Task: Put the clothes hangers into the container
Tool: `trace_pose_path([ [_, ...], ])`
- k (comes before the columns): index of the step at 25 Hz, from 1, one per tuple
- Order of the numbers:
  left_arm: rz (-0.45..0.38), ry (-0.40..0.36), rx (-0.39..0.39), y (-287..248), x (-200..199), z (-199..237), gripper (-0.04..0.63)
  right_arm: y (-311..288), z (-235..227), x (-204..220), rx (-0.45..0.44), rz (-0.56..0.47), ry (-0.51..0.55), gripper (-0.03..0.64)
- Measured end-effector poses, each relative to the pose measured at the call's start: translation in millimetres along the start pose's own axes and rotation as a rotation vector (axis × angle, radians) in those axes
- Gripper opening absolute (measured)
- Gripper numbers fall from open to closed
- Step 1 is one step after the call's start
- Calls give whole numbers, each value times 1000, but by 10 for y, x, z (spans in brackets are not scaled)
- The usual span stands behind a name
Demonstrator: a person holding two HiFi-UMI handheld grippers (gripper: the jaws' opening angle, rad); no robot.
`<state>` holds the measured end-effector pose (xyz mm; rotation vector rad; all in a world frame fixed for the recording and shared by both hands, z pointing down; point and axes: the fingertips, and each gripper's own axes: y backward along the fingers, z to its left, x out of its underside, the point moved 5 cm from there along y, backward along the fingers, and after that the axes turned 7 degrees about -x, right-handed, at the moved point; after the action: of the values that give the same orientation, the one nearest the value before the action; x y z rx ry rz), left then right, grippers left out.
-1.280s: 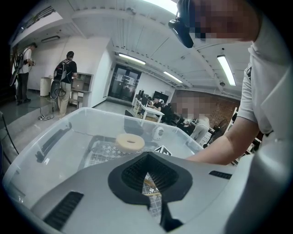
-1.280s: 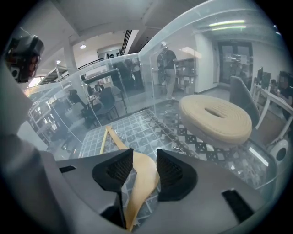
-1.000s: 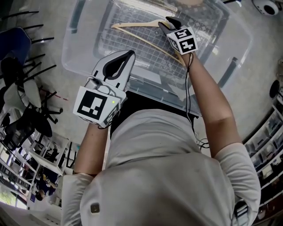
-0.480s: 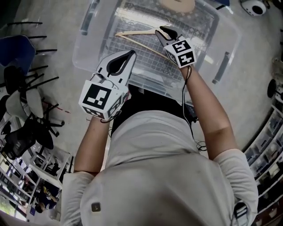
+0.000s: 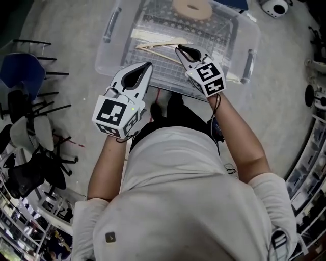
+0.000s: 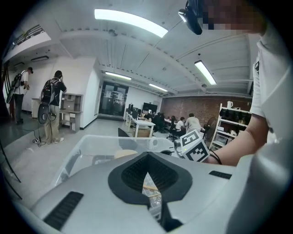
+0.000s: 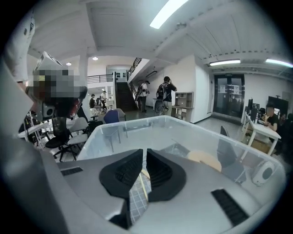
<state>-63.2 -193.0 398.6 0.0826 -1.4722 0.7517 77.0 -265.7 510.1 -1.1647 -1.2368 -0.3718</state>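
Note:
A clear plastic container (image 5: 108, 60) stands on the floor ahead of me, with a wire grid in its bottom. Wooden hangers (image 5: 159, 46) lie on that grid. My right gripper (image 5: 178, 48) hovers over the container's near right part, just above a hanger arm. Its jaws are closing to a thin slit with nothing between them. In the right gripper view (image 7: 144, 153) a hanger shows far below through the slit. My left gripper (image 5: 147, 65) hangs over the near rim, shut and empty. The left gripper view (image 6: 146, 173) looks into the container (image 6: 87, 148).
A beige disc (image 5: 192, 8) lies at the container's far end. Office chairs (image 5: 28, 127) crowd the floor at the left. A small white device (image 5: 275, 6) sits beyond the container's far right corner. Shelving (image 5: 310, 148) lines the right. People stand far off (image 6: 52, 107).
My right gripper has let go of the hanger, drawn back toward me, and its jaws have narrowed from wide open. The hanger stays in the container. My left gripper has edged toward the rim.

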Motion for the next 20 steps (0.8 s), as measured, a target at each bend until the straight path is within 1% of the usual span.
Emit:
trace_pose_path([
  [3, -21, -4, 7, 345, 33, 100, 17, 94, 361, -208, 30, -24, 34, 37],
  [6, -41, -10, 18, 629, 111, 130, 17, 225, 708, -330, 56, -50, 51, 32],
  [8, -60, -24, 33, 746, 87, 97, 17, 363, 845, -431, 77, -71, 73, 29],
  [12, -72, -33, 43, 1010, 83, 6, 17, 612, 1171, -534, 83, -88, 84, 28],
  [16, -104, -53, 58, 1165, 5, 0, 17, 834, 1357, -714, 117, -131, 110, 25],
  [20, -132, -70, 69, 1376, -23, -16, 17, 970, 1580, -780, 146, -153, 119, 23],
])
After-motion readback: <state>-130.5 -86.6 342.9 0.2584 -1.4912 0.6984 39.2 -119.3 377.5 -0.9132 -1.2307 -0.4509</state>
